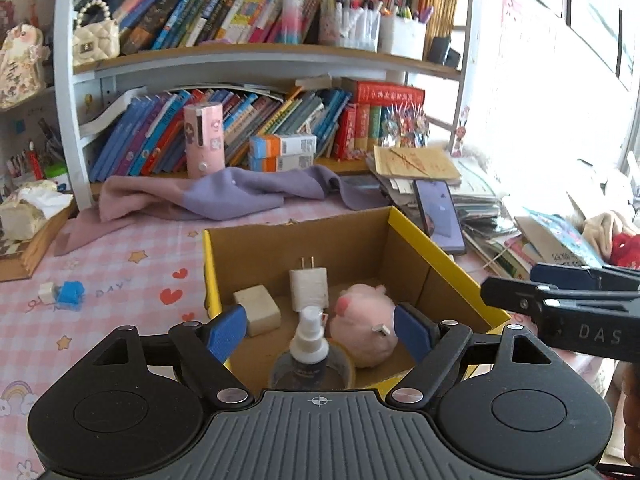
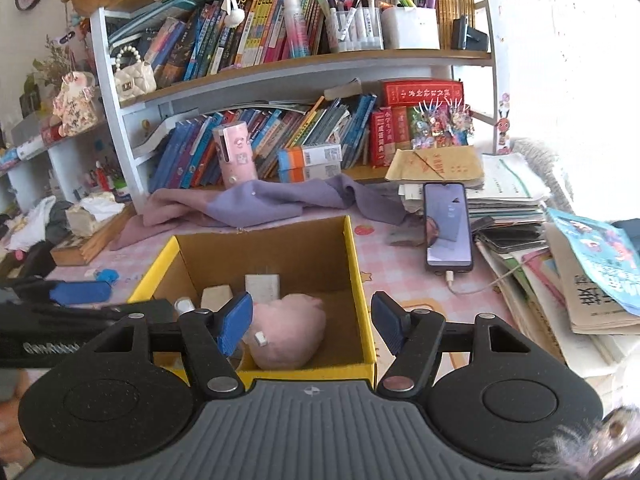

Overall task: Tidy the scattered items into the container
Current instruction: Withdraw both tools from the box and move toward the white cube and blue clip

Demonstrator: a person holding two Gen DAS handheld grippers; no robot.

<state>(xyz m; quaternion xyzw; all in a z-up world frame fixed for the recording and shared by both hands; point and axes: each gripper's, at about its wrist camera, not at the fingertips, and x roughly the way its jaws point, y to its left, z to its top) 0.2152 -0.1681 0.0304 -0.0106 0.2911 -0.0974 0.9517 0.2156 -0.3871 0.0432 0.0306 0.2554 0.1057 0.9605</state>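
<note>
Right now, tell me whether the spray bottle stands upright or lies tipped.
Upright: the spray bottle stands inside the box, its white nozzle pointing up.

The open cardboard box (image 1: 436,258) with yellow rims is sitting on the table, and it is holding the tidied things: a pink plush toy (image 1: 366,330) is lying on its side, a white charger plug (image 1: 309,289) is standing with prongs up, a beige block (image 1: 258,309) is resting beside it, and a clear spray bottle (image 1: 309,354) is standing upright nearest us.
</note>
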